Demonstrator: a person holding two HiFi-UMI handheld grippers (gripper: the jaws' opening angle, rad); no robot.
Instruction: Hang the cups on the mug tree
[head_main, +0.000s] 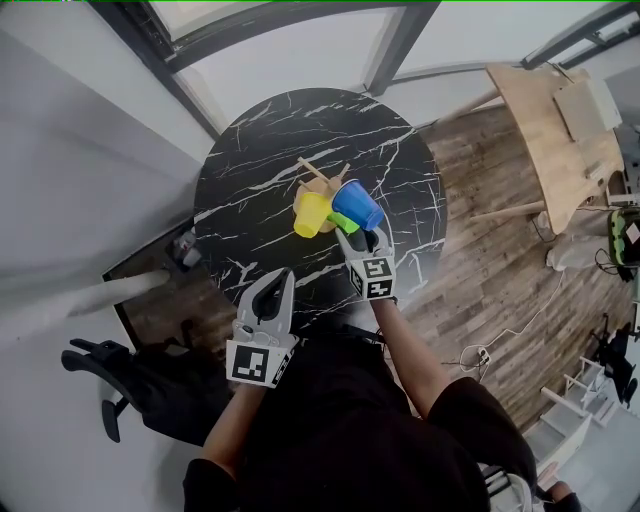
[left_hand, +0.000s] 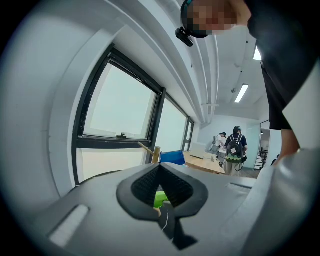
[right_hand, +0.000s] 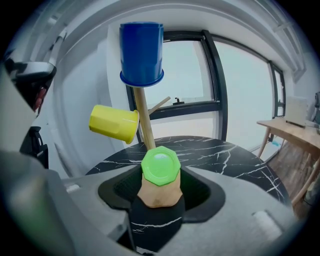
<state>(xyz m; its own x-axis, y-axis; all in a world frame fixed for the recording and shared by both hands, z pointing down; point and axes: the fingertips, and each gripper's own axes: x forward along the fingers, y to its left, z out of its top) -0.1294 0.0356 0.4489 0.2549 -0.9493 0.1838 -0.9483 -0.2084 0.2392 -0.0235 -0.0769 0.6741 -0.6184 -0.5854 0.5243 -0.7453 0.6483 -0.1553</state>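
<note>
Evidently the green cup (right_hand: 160, 165) looks like light, stiff, slick plastic — the right gripper (right_hand: 161, 174) clamps across its walls, a sound hold. Left gripper (left_hand: 160, 168) has its jaws together, empty

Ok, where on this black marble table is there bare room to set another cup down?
The round black marble table is bare along its far arc by the window and down its left side. It is crowded mid-table: the wooden mug tree with the yellow cup, blue cup and green cup, and the right hand-held gripper coming in from the near edge.
</note>
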